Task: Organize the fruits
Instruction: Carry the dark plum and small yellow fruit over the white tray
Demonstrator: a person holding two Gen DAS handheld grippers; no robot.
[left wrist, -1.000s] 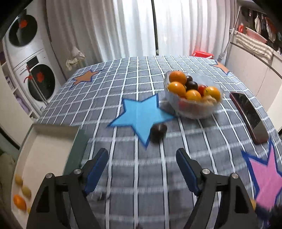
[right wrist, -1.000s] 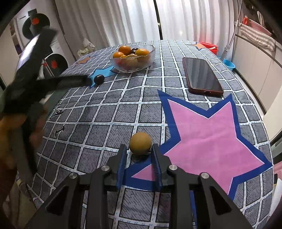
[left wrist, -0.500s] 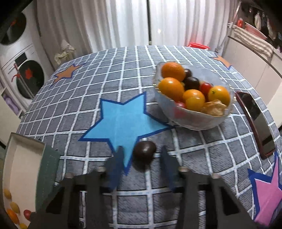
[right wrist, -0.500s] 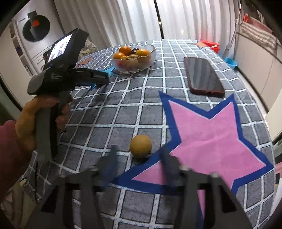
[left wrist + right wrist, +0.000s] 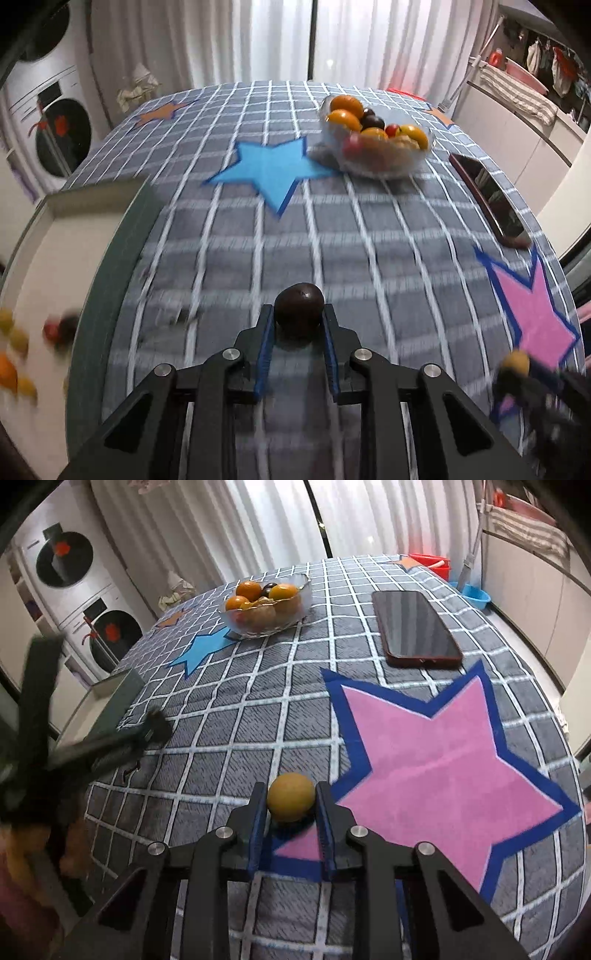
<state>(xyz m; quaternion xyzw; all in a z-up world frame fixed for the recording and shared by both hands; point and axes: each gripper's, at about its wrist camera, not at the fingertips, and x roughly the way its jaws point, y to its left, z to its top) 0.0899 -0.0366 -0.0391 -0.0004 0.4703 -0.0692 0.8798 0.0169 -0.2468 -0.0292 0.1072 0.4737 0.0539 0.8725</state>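
My left gripper (image 5: 298, 314) is shut on a dark brown round fruit (image 5: 299, 307) and holds it above the checked tablecloth, near the white box (image 5: 74, 266) at the left, which holds several small fruits (image 5: 14, 354). My right gripper (image 5: 291, 797) is shut on a yellow-brown round fruit (image 5: 291, 796) at the edge of the pink star. A glass bowl (image 5: 373, 162) of oranges and dark fruits stands at the far side; it also shows in the right wrist view (image 5: 267, 609). The left gripper shows blurred at the left in the right wrist view (image 5: 110, 746).
A dark phone (image 5: 415, 627) lies at the right of the table, also in the left wrist view (image 5: 487, 195). A blue star patch (image 5: 269, 170) lies in front of the bowl. Washing machines (image 5: 74, 590) stand behind at the left.
The left gripper closed on the dark fruit by the blue star and pulled back toward the box. The right gripper, open half a second ago, closed on the yellow-brown fruit.
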